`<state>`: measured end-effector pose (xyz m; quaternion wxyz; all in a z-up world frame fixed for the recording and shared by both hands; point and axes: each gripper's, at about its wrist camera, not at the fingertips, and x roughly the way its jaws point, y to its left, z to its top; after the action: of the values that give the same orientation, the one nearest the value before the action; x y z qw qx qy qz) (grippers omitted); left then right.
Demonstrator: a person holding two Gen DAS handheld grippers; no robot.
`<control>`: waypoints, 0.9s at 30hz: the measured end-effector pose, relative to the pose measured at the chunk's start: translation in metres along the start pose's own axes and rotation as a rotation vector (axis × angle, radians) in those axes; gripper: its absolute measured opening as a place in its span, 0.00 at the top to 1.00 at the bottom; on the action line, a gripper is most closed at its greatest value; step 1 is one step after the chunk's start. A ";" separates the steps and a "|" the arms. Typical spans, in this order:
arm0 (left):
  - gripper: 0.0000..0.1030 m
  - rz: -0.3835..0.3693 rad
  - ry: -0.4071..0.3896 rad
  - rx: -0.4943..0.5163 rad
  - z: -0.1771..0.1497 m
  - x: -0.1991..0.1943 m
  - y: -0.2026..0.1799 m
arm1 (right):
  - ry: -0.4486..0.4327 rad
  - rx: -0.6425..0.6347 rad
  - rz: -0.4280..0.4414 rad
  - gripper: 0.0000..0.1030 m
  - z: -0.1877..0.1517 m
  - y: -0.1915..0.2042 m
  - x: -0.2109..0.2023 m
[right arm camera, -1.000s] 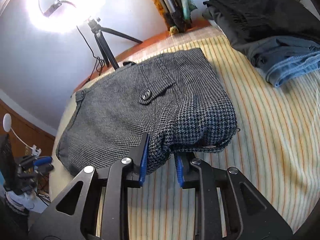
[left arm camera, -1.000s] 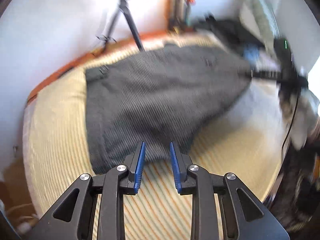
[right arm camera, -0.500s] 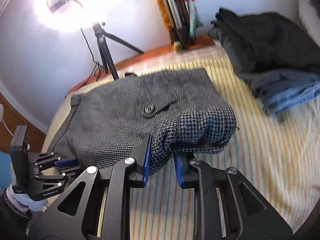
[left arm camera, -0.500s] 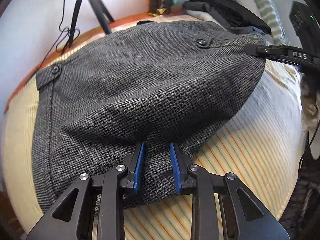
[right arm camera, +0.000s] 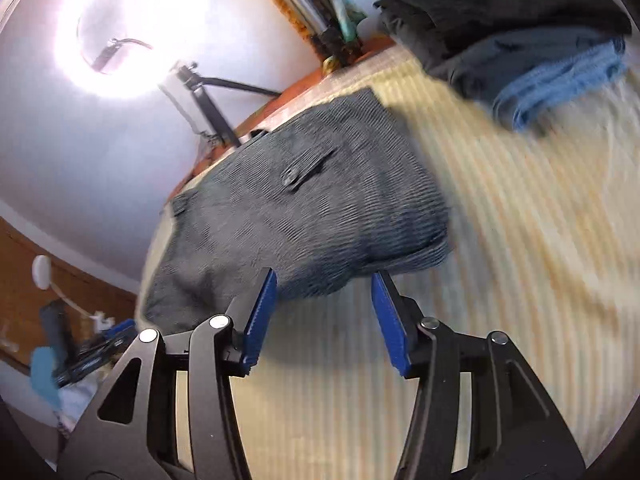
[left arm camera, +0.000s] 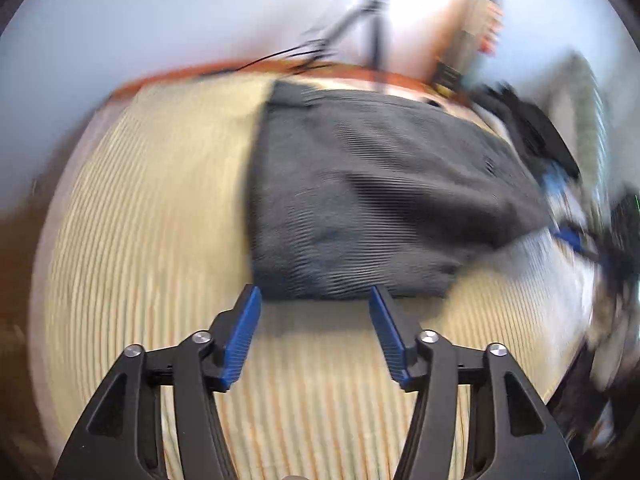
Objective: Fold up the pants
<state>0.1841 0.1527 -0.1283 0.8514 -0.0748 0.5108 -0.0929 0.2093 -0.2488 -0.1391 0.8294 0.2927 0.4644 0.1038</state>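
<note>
Both claws, left claw [left arm camera: 315, 300] and right claw [right arm camera: 323, 286], are opening, empty, just short of the folded grey houndstooth wool pants [left arm camera: 372, 196]; folding seems finished, so stacking probably comes next.

Folded grey houndstooth woollen pants [right arm camera: 304, 216] lie on the striped cream bed cover [right arm camera: 520, 240]. Beyond them, a black tripod light stand [right arm camera: 208, 108] stands against the wall. Right of them sits a pile of dark and blue folded clothes [right arm camera: 520, 52].
</note>
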 end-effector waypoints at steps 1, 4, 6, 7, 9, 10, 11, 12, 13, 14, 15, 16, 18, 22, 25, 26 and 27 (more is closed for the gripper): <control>0.44 -0.011 0.005 -0.067 0.000 0.004 0.012 | 0.016 0.001 0.032 0.49 -0.005 0.004 0.001; 0.44 -0.097 0.008 -0.203 0.001 0.014 0.033 | 0.058 -0.033 0.113 0.49 -0.018 0.024 0.009; 0.44 -0.130 0.004 -0.228 0.003 0.022 0.034 | 0.098 -0.074 0.166 0.49 -0.027 0.045 0.022; 0.44 -0.149 0.012 -0.239 0.007 0.028 0.030 | 0.115 -0.095 0.185 0.49 -0.031 0.056 0.029; 0.44 -0.152 0.026 -0.243 0.009 0.037 0.026 | 0.145 -0.145 0.207 0.49 -0.039 0.077 0.045; 0.44 -0.140 0.029 -0.230 0.010 0.042 0.022 | 0.161 -0.166 0.211 0.49 -0.043 0.089 0.054; 0.44 -0.128 0.026 -0.225 0.009 0.044 0.021 | 0.174 -0.181 0.224 0.49 -0.047 0.099 0.063; 0.46 -0.119 0.017 -0.225 0.009 0.045 0.020 | 0.185 -0.189 0.230 0.49 -0.050 0.104 0.070; 0.46 -0.116 0.008 -0.233 0.007 0.043 0.019 | 0.201 -0.198 0.228 0.49 -0.053 0.113 0.080; 0.48 -0.117 0.001 -0.246 0.008 0.043 0.019 | 0.212 -0.201 0.227 0.49 -0.056 0.118 0.086; 0.55 -0.111 -0.003 -0.252 0.009 0.044 0.019 | 0.224 -0.206 0.224 0.49 -0.060 0.124 0.094; 0.60 -0.096 -0.006 -0.249 0.009 0.044 0.020 | 0.232 -0.212 0.211 0.49 -0.063 0.129 0.102; 0.71 -0.078 -0.014 -0.231 0.009 0.043 0.020 | 0.247 -0.205 0.207 0.49 -0.068 0.133 0.114; 0.80 -0.072 -0.031 -0.184 0.012 0.036 0.018 | 0.263 -0.156 0.180 0.79 -0.080 0.140 0.136; 0.83 -0.072 -0.053 -0.172 0.015 0.028 0.020 | 0.256 -0.130 0.198 0.87 -0.084 0.146 0.142; 0.84 -0.070 -0.060 -0.166 0.017 0.023 0.021 | 0.249 -0.144 0.204 0.88 -0.086 0.152 0.140; 0.85 -0.067 -0.070 -0.154 0.018 0.018 0.021 | 0.247 -0.150 0.213 0.88 -0.086 0.156 0.138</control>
<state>0.2105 0.1693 -0.1400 0.8568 -0.1602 0.4838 -0.0791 0.2284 -0.0279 -0.1803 0.7698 0.2624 0.5202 0.2607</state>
